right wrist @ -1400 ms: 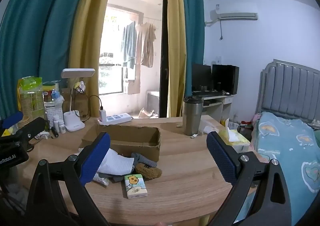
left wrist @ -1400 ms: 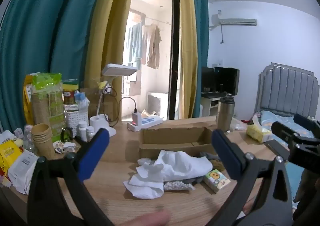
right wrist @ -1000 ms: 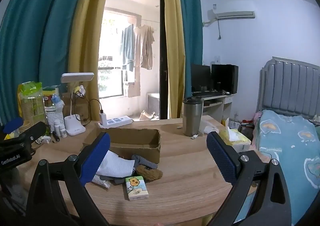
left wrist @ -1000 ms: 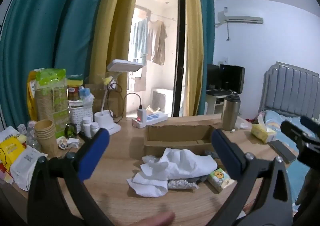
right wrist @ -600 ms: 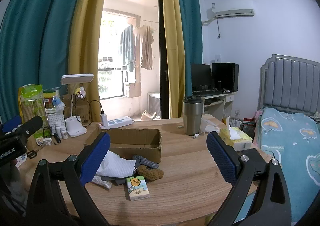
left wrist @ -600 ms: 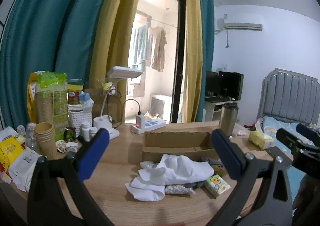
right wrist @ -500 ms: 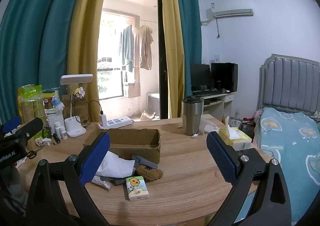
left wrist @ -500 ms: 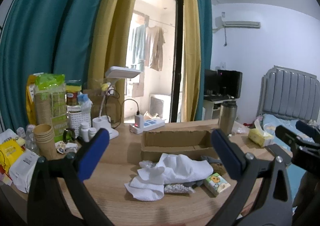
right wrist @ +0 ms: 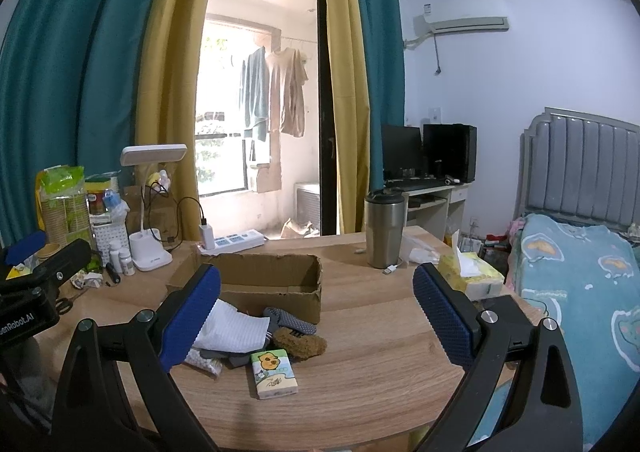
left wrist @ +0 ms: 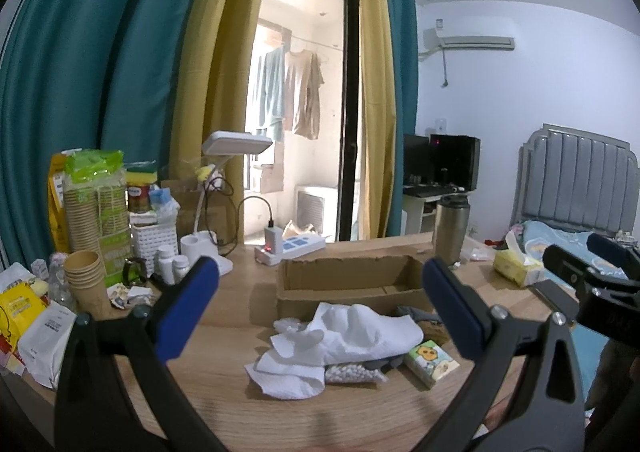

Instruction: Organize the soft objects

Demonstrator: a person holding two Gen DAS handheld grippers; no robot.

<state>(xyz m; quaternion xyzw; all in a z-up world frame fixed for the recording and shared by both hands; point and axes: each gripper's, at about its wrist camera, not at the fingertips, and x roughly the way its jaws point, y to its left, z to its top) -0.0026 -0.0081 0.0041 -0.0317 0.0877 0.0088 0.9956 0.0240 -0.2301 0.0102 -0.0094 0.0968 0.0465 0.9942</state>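
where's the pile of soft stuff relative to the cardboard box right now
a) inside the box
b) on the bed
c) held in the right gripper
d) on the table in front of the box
d: the white cloth and the rest of the pile lie on the table just in front of the cardboard box, while the left gripper and right gripper are both open and hold nothing.

L tongs (left wrist: 320,308) wide apart, empty; R tongs (right wrist: 316,312) same, both level, side by side.
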